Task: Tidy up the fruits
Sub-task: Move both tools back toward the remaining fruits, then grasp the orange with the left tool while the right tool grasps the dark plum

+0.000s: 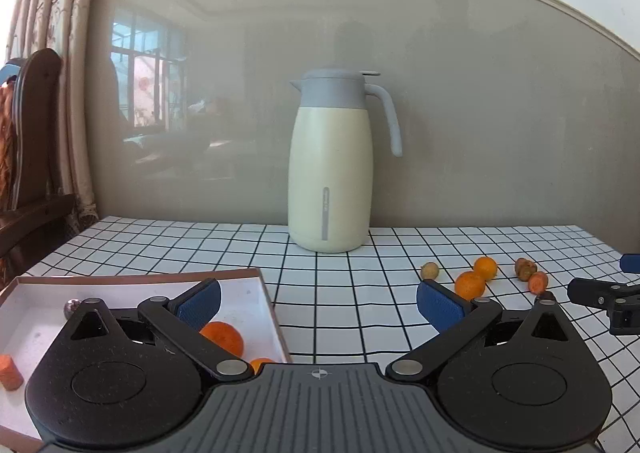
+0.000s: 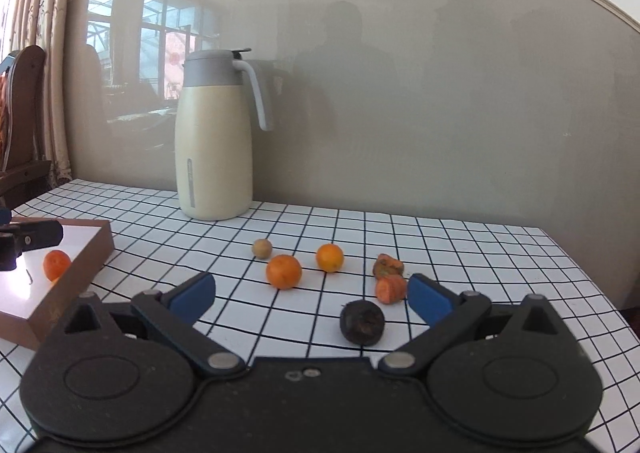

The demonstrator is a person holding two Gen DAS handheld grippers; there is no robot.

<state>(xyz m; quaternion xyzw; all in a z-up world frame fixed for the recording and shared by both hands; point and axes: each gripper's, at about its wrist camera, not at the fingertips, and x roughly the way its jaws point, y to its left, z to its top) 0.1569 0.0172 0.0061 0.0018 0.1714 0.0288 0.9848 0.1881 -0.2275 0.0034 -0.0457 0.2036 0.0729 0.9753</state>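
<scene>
Grid-patterned desk point(image 2: 440, 237) against a glossy grey wall, cream thermos jug point(image 2: 214, 141) at the far side, curtain and a dark wooden chair far left.

Box point(image 1: 256, 277) sits near-left, white inside, brown rim. Already in it: one orange point(image 1: 224, 337), a second orange bit mostly hidden behind the gripper body, a carrot piece point(image 1: 10, 371) and a small dark round thing at the far-left wall, can't tell what.

Still loose on the desk, right of the box: small brownish fruit point(image 2: 262, 248), two oranges point(image 2: 284, 271) point(image 2: 330, 257), two carrot-like chunks point(image 2: 387, 265) point(image 2: 391, 289), and a dark wrinkled fruit point(image 2: 362, 323) nearest the right camera.

Left hand-held gripper point(image 1: 318, 301): jaws wide, nothing between them, hovering over the box's right edge. Right hand-held gripper point(image 2: 310, 295): jaws wide too, empty, pointed at the loose cluster; the dark fruit lies between the pads, closer to the right one.

Judgement: mid-task, roughly a third in. The step looks like a reach for the next pick with the right one. Next move calls for advancing and lowering so the pads straddle the dark fruit, centring it first since it sits off to the right, then closing gently. The carrot chunk lies just beyond the right pad and could get bumped.
</scene>
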